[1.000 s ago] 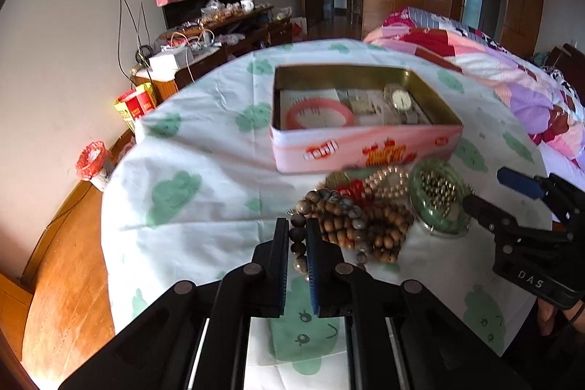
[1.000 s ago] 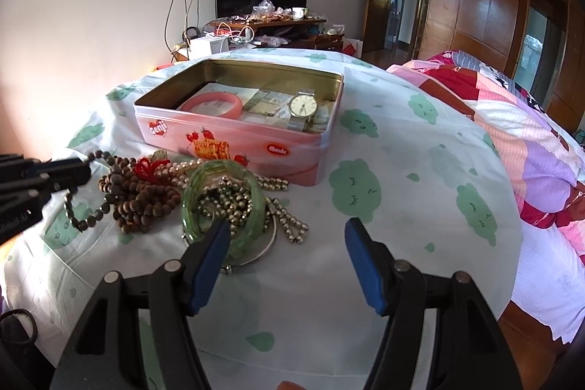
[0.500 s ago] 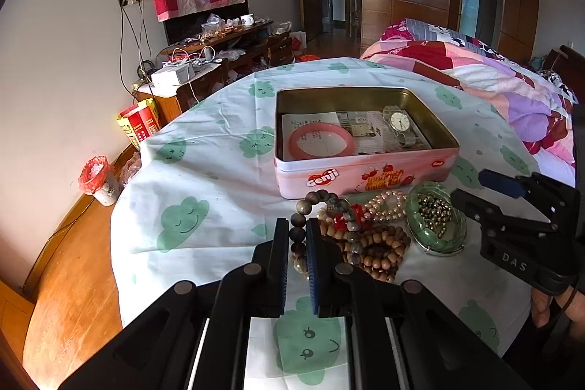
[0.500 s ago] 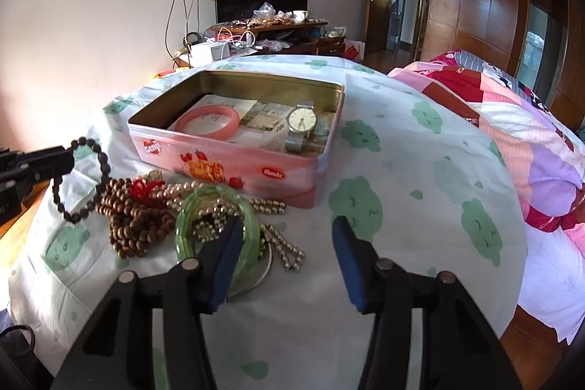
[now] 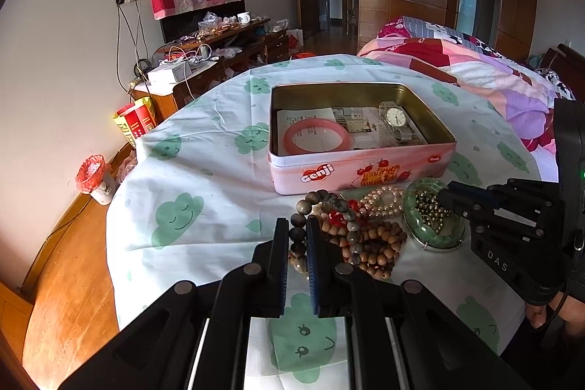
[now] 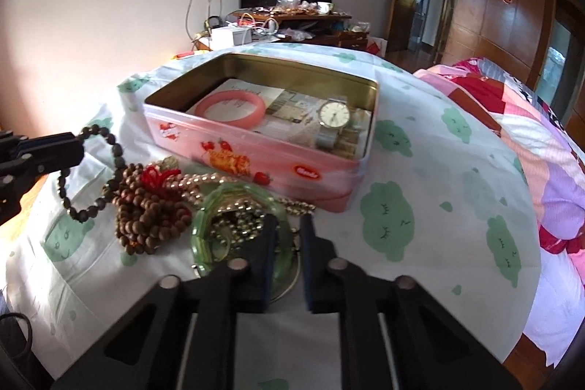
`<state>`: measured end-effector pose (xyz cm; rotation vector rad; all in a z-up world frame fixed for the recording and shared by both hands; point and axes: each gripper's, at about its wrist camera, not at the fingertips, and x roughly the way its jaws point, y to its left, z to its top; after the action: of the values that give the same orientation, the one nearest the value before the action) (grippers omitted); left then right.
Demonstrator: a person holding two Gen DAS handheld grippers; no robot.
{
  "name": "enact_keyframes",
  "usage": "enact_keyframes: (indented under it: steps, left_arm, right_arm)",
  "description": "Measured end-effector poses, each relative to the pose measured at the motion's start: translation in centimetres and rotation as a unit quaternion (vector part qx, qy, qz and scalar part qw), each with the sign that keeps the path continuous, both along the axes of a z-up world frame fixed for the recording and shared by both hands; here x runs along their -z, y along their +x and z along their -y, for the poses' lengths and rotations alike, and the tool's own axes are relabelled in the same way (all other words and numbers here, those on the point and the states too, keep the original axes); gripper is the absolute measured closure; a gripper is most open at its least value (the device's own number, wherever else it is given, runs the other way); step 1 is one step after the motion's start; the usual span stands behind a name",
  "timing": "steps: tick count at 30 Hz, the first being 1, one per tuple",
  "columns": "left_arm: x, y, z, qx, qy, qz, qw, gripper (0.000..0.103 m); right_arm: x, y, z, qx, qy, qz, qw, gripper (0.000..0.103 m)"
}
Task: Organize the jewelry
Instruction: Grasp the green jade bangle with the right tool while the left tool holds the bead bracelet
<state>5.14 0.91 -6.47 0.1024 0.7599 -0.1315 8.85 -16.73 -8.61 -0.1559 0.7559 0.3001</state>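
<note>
An open pink tin [image 5: 365, 167] [image 6: 256, 163] holds a pink bangle [image 5: 316, 136] [image 6: 229, 109] and a wristwatch [image 5: 395, 117] [image 6: 333, 115]. In front of it lies a pile of jewelry: brown bead strands [image 5: 376, 243] [image 6: 146, 218], a pearl strand [image 5: 382, 200] and a green bangle [image 5: 427, 218] [image 6: 219, 207]. My left gripper [image 5: 297, 233] [image 6: 78, 148] is shut on a dark bead bracelet [image 5: 298, 229] [image 6: 91, 170] and holds it lifted off the cloth. My right gripper [image 6: 287, 236] [image 5: 449, 196] is shut on the green bangle's rim.
The table has a white cloth with green cloud prints [image 5: 204, 170]. A bed with a colourful quilt [image 5: 475, 75] stands at the right. A cluttered wooden desk [image 5: 219, 50] stands behind. A small bin [image 5: 93, 178] stands on the floor at the left.
My right gripper has moved forward and closed from wide open onto the green bangle. My left gripper has lifted the dark bead bracelet clear of the pile.
</note>
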Motion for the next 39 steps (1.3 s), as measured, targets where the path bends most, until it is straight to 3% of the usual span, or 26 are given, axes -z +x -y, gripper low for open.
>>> enact_keyframes:
  steps: [20,39]
  left_arm:
    - [-1.8,-0.3,-1.1,-0.012,-0.006,0.025,0.9996,0.095]
    - [-2.2,0.5,-1.4,-0.018,-0.005,0.029,0.9994,0.095]
  right_arm:
    - [-3.2,-1.8,1.2,-0.007,0.048,0.030,0.998,0.093]
    - [-3.9,-1.5,1.2,0.008,0.030,0.047,0.998,0.093]
